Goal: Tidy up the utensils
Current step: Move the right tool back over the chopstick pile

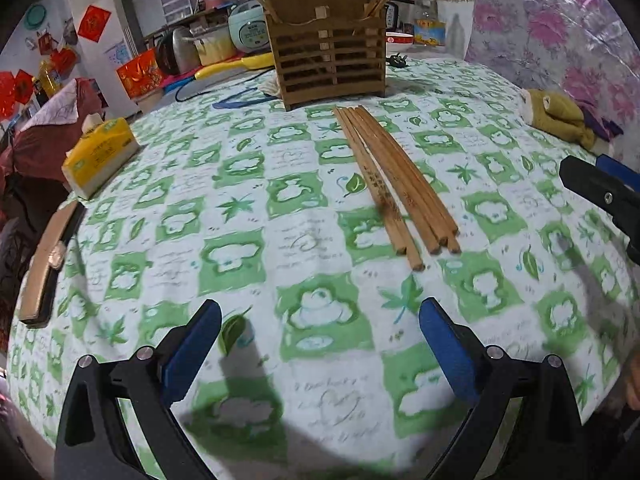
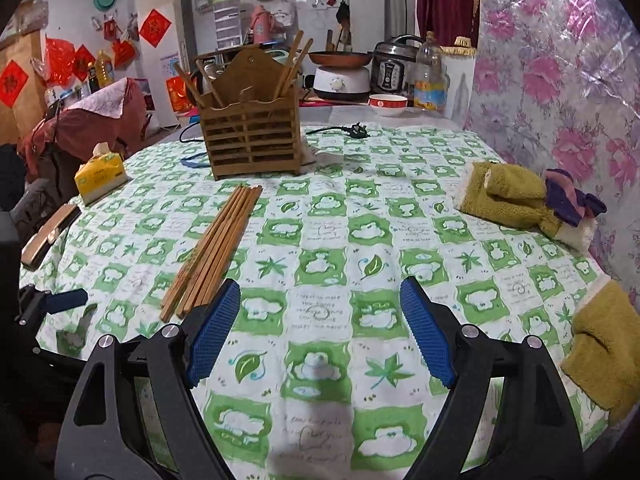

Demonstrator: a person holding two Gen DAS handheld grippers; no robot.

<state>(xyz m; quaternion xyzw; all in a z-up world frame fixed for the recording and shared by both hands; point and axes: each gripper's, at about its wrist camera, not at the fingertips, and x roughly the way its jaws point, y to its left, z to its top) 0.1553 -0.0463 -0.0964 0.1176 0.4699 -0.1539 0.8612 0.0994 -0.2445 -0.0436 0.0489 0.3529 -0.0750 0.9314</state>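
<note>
Several wooden chopsticks (image 1: 396, 184) lie bundled on the green-and-white tablecloth, in front of a slatted wooden utensil holder (image 1: 330, 66) that holds a few chopsticks upright. My left gripper (image 1: 320, 336) is open and empty, just above the cloth, short of the near chopstick ends. In the right wrist view the chopsticks (image 2: 212, 248) lie to the left, the holder (image 2: 250, 138) behind them. My right gripper (image 2: 320, 320) is open and empty, its left finger near the chopstick ends. The right gripper's tip shows in the left wrist view at the right edge (image 1: 600, 196).
A yellow tissue pack (image 1: 100, 156) and a flat brown case (image 1: 44, 268) lie at the table's left edge. Olive cloths (image 2: 508, 196) lie at the right, near a flowered wall covering. A plug and cable (image 2: 352, 130) lie behind the holder. Cookers and a bowl stand beyond.
</note>
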